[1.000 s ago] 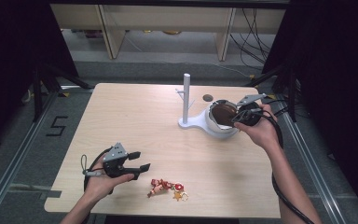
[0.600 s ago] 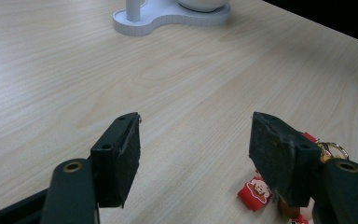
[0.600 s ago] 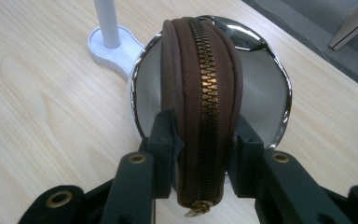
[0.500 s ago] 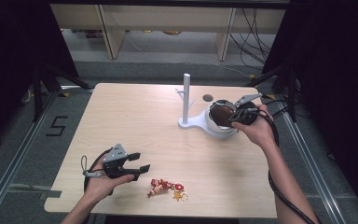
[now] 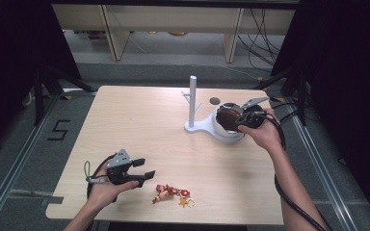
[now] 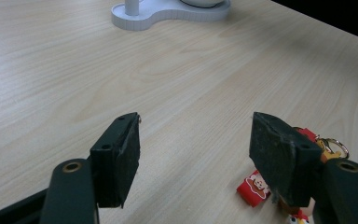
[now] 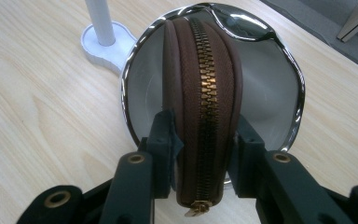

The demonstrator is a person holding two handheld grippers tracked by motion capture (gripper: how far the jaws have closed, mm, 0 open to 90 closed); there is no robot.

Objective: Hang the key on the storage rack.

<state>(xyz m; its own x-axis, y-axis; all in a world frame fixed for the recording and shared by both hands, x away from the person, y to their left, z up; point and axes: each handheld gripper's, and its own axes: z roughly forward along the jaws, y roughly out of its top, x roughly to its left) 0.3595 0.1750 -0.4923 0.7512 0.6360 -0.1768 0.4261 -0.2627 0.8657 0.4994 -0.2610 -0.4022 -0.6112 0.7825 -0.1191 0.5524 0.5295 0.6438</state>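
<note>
My right gripper (image 7: 203,140) is shut on a round brown zippered pouch (image 7: 200,88), held on edge with the brass zipper facing the camera. The pouch sits just over a white bowl with a chrome rim (image 7: 291,93). From the high view, that gripper (image 5: 244,119) holds the pouch (image 5: 227,118) at the bowl (image 5: 224,136) on the table's right side. My left gripper (image 5: 142,169) rests low near the front left, open and with nothing between its pads (image 6: 193,149). A red keychain with small charms (image 5: 173,193) lies just to its right, partly behind the right jaw (image 6: 256,187).
The bowl shares a white base with an upright white post (image 5: 191,98). A small dark round hole (image 5: 215,101) marks the tabletop behind it. Bare wooden table (image 5: 139,125) spans the middle and left. Shelving and cables stand beyond the far edge.
My right gripper with the pouch has shifted slightly left toward the bowl. The left gripper and the keychain have stayed put.
</note>
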